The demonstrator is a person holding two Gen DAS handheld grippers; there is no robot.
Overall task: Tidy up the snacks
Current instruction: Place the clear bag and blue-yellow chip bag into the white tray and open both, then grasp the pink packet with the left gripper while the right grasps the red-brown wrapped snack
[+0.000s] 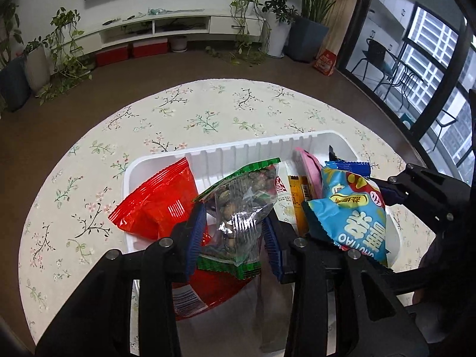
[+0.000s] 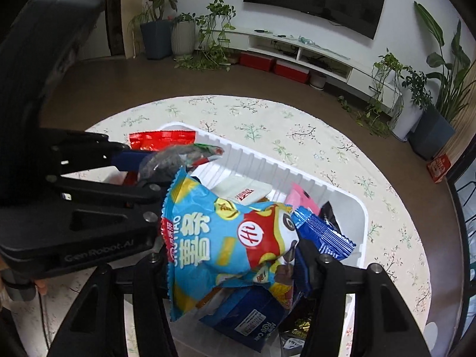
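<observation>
My left gripper is shut on a clear green-edged nut packet and holds it over the white tray. My right gripper is shut on a light blue snack bag above the same tray. The blue bag also shows in the left wrist view, right of the nut packet. The left gripper and nut packet appear in the right wrist view. A red packet lies in the tray's left part. Pink, yellow and dark blue packets lie in the tray.
The tray sits on a round table with a floral cloth. A blue box lies below the blue bag. A brown floor, a white TV bench and potted plants surround the table.
</observation>
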